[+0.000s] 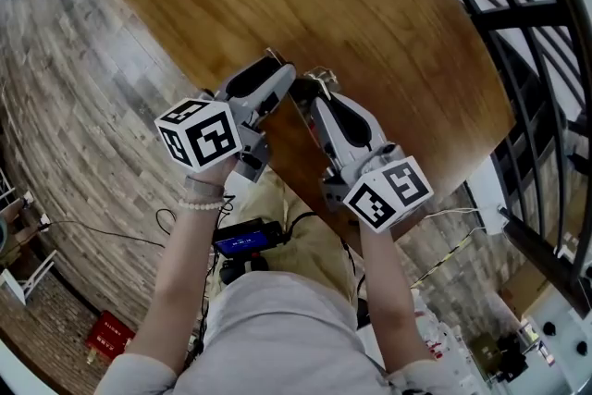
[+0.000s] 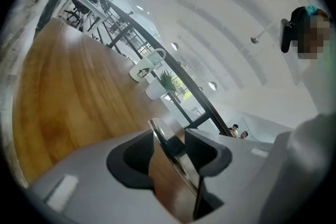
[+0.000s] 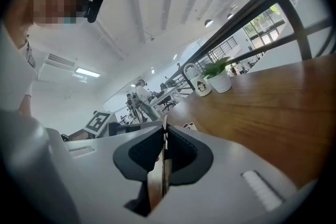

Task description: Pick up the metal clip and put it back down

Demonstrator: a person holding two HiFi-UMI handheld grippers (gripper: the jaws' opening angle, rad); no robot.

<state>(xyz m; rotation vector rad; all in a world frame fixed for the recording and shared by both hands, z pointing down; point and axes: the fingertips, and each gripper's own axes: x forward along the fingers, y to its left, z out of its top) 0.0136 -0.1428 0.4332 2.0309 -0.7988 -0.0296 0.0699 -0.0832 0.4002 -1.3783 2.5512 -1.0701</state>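
Head view: left gripper [image 1: 280,67] and right gripper [image 1: 313,86] meet tip to tip at the near edge of the wooden table [image 1: 370,23]. The gripper views alone show it plainly: each pair of jaws clamped on the metal clip [image 2: 169,178].

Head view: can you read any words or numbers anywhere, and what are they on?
No words or numbers are readable.
Left marker cube, right marker cube: black-and-white square patterns, not letters.
Blue screen: too small to read.
Red box on the floor: print too small to read.
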